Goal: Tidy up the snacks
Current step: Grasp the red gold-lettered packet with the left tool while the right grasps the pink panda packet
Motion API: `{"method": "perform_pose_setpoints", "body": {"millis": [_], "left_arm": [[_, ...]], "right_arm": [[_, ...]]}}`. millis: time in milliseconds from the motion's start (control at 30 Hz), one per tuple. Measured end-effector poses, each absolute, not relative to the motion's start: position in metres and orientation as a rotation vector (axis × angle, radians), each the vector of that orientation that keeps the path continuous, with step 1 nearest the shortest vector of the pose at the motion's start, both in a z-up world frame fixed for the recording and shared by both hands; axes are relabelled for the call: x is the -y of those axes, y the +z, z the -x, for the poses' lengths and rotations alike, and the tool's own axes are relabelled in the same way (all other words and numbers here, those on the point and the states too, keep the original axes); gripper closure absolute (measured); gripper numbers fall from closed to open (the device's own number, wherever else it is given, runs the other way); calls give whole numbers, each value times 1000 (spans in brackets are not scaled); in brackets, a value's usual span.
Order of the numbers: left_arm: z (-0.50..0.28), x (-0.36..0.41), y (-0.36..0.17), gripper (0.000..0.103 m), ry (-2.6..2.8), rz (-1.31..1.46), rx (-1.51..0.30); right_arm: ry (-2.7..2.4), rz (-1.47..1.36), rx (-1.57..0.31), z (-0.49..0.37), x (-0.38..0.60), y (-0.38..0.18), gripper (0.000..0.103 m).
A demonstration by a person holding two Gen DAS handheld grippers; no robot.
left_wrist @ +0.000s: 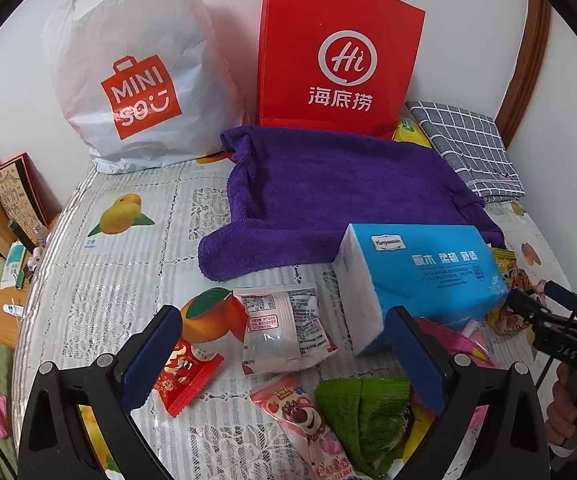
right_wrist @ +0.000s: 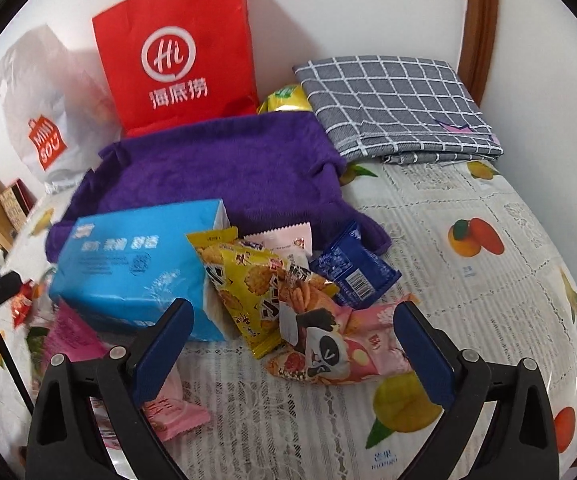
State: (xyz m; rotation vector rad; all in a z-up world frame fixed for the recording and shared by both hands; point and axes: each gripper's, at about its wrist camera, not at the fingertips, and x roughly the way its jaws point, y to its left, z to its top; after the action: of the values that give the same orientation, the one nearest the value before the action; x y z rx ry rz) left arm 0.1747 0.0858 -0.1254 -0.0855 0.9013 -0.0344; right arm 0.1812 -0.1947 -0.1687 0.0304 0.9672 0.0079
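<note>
Snacks lie loose on the fruit-print tablecloth (left_wrist: 100, 280); in the left wrist view the left gripper (left_wrist: 284, 356) hangs spread and empty over a clear packet (left_wrist: 284, 328), with a red packet (left_wrist: 184, 376) and a strawberry-bear packet (left_wrist: 308, 424) beside it, so sorting looks barely begun. In the right wrist view the right gripper (right_wrist: 292, 344), also released, frames a yellow cracker bag (right_wrist: 244, 284) and a panda packet (right_wrist: 320, 352) beside the blue tissue pack (right_wrist: 128, 272). Next it likely needs to close on one; the red paper bag (right_wrist: 176, 52) and white plastic bag (right_wrist: 44, 120) hide their contents.
</note>
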Motion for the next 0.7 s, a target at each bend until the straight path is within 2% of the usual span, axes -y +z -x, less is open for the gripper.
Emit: {"method": "perform_pose_setpoints", "body": {"millis": [333, 400, 533, 567, 700], "left_arm": [[-179, -91, -132, 1, -57, 107, -909], [-179, -94, -132, 1, -56, 115, -910], [-179, -98, -133, 1, -54, 131, -911], [-180, -98, -133, 1, -54, 133, -914], [-180, -98, -132, 1, -55, 135, -913]], "right_arm": [[21, 27, -950, -183, 188, -168, 6], [40, 33, -948, -182, 187, -168, 9], [99, -3, -972, -177, 188, -166, 37], [90, 15, -972, -174, 187, -165, 40], [76, 68, -940, -165, 187, -158, 39]]}}
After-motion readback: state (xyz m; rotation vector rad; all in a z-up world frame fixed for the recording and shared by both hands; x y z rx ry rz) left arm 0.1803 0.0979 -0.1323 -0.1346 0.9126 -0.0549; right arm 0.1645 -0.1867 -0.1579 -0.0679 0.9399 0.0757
